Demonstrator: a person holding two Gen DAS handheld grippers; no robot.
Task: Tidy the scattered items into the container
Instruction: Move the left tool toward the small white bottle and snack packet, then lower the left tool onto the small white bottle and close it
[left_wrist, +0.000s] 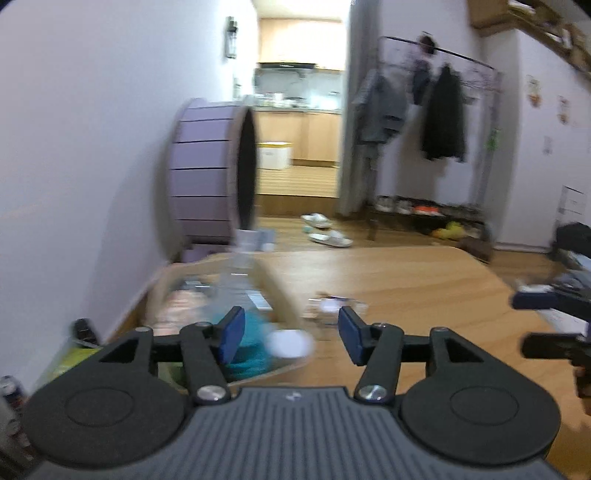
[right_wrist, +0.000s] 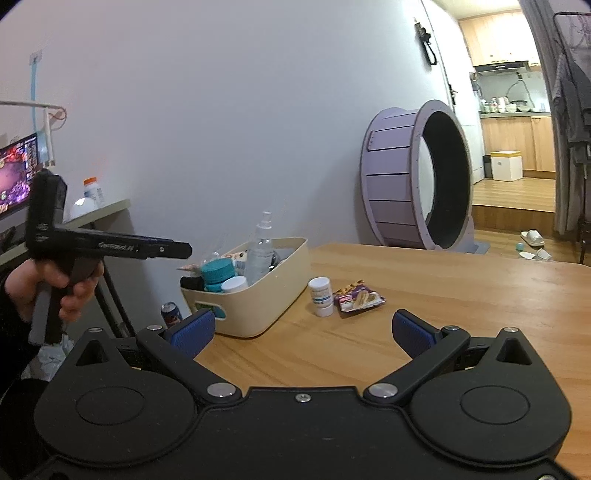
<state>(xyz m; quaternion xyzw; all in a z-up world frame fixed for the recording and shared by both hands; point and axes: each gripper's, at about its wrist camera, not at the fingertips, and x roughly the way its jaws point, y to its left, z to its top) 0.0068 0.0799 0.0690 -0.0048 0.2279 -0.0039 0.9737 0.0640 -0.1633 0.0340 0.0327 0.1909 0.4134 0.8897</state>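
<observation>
Wooden tabletop (right_wrist: 443, 295), cream bin (right_wrist: 258, 306) at its left edge holding bottles and jars, small white jar (right_wrist: 320, 296) upright just beside the bin, flat snack packet (right_wrist: 359, 298) touching the jar's right side

Your left wrist view smears the cream plastic bin (left_wrist: 275, 291) and its contents at the tabletop's left edge.

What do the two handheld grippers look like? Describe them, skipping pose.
Both the left gripper and the right gripper are matte black with round pivot housings, silver screws and blue textured finger pads. The left gripper's handle carries small white lettering. A dark sleeve covers the wrist.
</observation>
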